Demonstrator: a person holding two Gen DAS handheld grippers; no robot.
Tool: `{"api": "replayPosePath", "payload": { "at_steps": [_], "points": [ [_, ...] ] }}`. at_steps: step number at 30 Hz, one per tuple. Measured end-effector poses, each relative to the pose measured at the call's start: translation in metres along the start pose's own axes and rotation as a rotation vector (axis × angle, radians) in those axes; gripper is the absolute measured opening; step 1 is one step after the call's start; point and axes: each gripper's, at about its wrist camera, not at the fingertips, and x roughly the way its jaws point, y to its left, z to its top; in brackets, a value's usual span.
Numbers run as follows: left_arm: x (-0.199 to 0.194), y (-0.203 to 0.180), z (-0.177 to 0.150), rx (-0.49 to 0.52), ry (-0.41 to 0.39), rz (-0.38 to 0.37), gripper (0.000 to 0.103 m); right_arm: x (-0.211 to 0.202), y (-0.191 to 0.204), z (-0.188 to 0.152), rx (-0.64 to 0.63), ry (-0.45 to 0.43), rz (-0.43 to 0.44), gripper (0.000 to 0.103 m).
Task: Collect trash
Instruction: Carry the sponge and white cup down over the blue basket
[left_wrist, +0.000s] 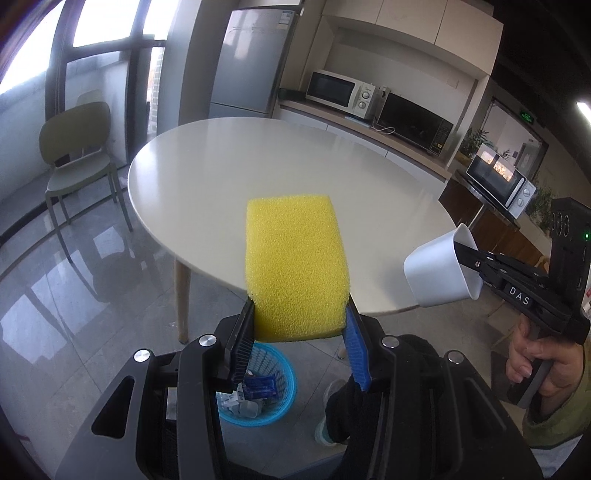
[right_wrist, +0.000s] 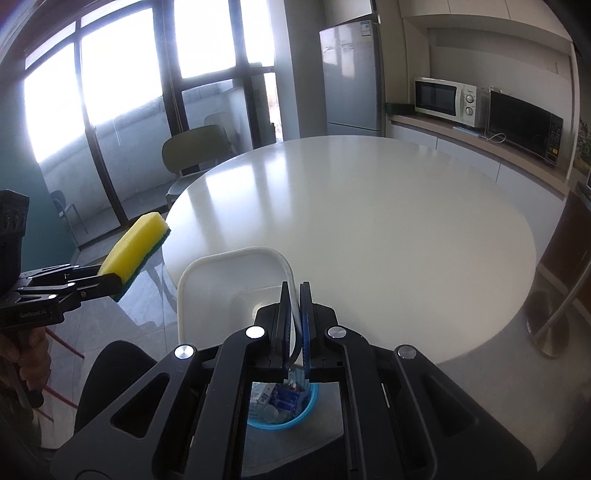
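My left gripper (left_wrist: 300, 306) is shut on a yellow sponge (left_wrist: 295, 266) with a green underside, held above the near edge of the round white table (left_wrist: 258, 166). In the right wrist view the same sponge (right_wrist: 129, 251) sticks out at the left. My right gripper (right_wrist: 294, 291) is shut on the rim of a white plastic tub (right_wrist: 221, 280), which looks empty inside. The left wrist view shows that tub (left_wrist: 436, 269) tilted at the right. A blue trash basket (left_wrist: 266, 391) holding wrappers and scraps stands on the floor below both grippers, also visible as the basket (right_wrist: 284, 402) between the right gripper's arms.
A green chair (left_wrist: 77, 155) stands by the window at the left. A fridge (left_wrist: 251, 59) and microwaves (left_wrist: 340, 92) line the back counter. A wooden table leg (left_wrist: 183, 295) is near the basket. A person's dark-clothed leg (left_wrist: 354, 413) and shoe are beside the basket.
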Motion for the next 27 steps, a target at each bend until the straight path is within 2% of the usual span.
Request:
{"api": "replayPosePath", "payload": {
  "at_steps": [14,18,27],
  "points": [
    [-0.002,0.024,-0.063,-0.059,0.112,0.043,0.043,-0.001,0.035,-0.057,-0.059,0.134,0.092,0.004],
    [0.012,0.031,-0.086,-0.077,0.173,0.052,0.043,0.015,0.037,-0.075,-0.049,0.196,0.102,0.004],
    [0.054,0.043,-0.115,-0.112,0.289,0.053,0.043,0.061,0.032,-0.111,-0.031,0.324,0.093,0.004]
  ]
}}
